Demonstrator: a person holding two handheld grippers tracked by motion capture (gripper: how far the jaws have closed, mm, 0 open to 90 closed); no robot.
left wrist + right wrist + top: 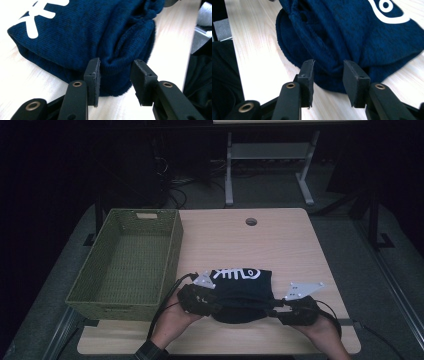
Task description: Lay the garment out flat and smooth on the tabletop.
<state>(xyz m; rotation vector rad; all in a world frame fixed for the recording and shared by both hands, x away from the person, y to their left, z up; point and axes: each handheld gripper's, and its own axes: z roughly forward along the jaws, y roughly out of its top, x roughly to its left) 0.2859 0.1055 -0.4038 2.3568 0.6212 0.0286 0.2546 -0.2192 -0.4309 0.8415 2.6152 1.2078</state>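
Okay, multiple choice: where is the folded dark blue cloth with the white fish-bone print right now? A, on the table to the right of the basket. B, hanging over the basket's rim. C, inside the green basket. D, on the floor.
A: the cloth lies flat on the table, to the right of the green basket, with the left gripper and right gripper at its two near ends.
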